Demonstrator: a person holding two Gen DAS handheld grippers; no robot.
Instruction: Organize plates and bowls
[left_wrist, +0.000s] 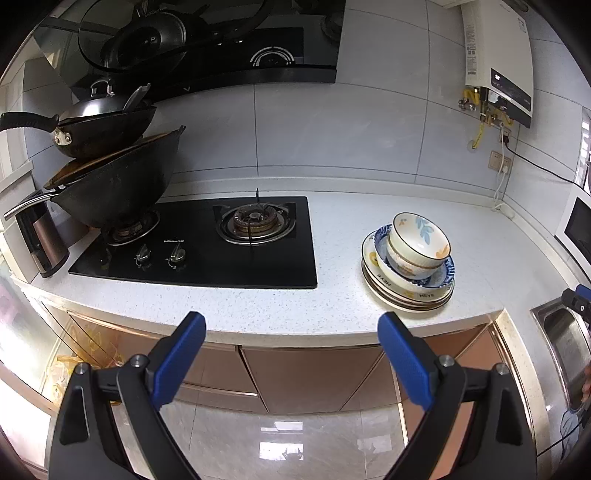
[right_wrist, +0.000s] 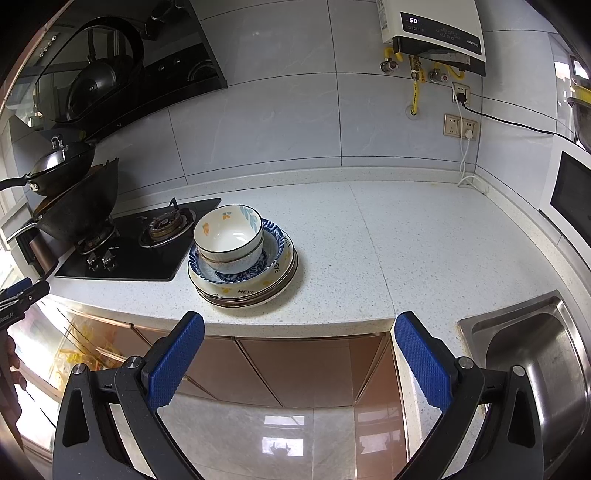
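Crockery sat in one stack (right_wrist: 243, 258) on the tabletop (right_wrist: 406, 240), just right of the hob (right_wrist: 125, 254). Your right tongs (right_wrist: 299, 354) gaped wide and empty, the stack up-left of them at frame centre; your left tongs (left_wrist: 291, 354), equally wide, had it farther off at right.

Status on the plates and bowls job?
Looks done: bowls nested on the plate stack on the counter, beside the stove. In hand: nothing; left gripper and right gripper are open, off the counter. Left: cannot tell.
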